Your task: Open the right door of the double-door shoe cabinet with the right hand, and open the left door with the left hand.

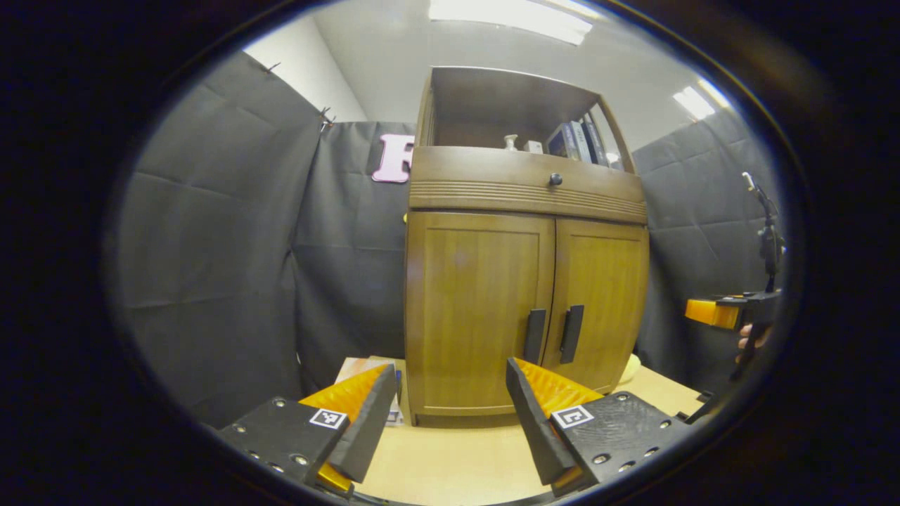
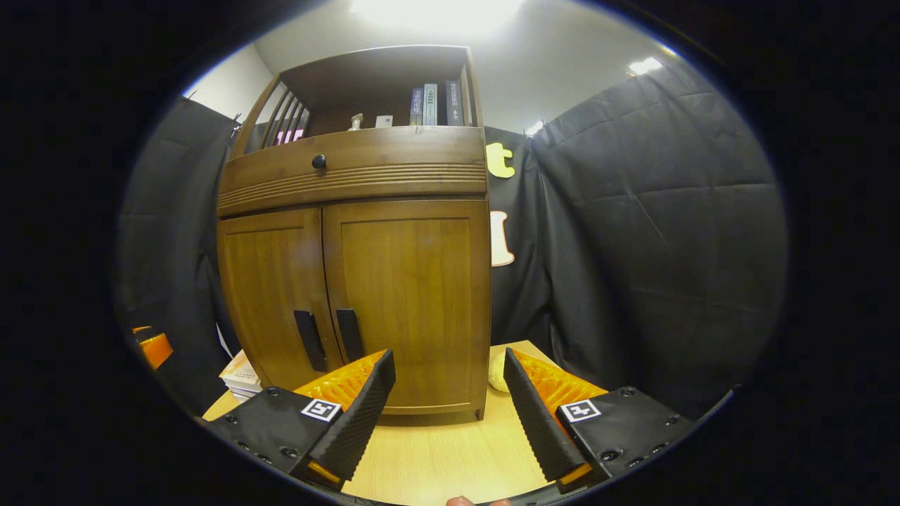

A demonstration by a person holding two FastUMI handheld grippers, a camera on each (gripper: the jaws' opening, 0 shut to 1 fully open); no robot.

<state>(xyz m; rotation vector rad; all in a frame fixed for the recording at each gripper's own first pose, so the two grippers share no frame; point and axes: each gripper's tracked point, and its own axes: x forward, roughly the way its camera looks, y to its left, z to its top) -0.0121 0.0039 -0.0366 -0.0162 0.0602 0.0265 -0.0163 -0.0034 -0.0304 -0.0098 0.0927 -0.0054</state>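
Ahead of both spread, empty grippers, left gripper (image 1: 450, 422) and right gripper (image 2: 450, 414): brown wooden double-door shoe cabinet (image 2: 351, 281) shut on pale tabletop (image 2: 436, 457), right door's upright black handle (image 2: 349, 334) lying up-left of right gripper.

The left gripper (image 1: 450, 400) hangs with its fingers spread wide above the pale table (image 1: 450, 464), gripping nothing, well short of the shoe cabinet (image 1: 524, 281). Both doors are shut: the left door (image 1: 478, 295) and the right door (image 1: 605, 288), each with a dark upright handle (image 1: 534, 336) near the middle seam. Books (image 1: 576, 140) stand on the open shelf above. At the right edge, the right gripper (image 1: 714, 313) shows, held by a hand (image 1: 749, 337).
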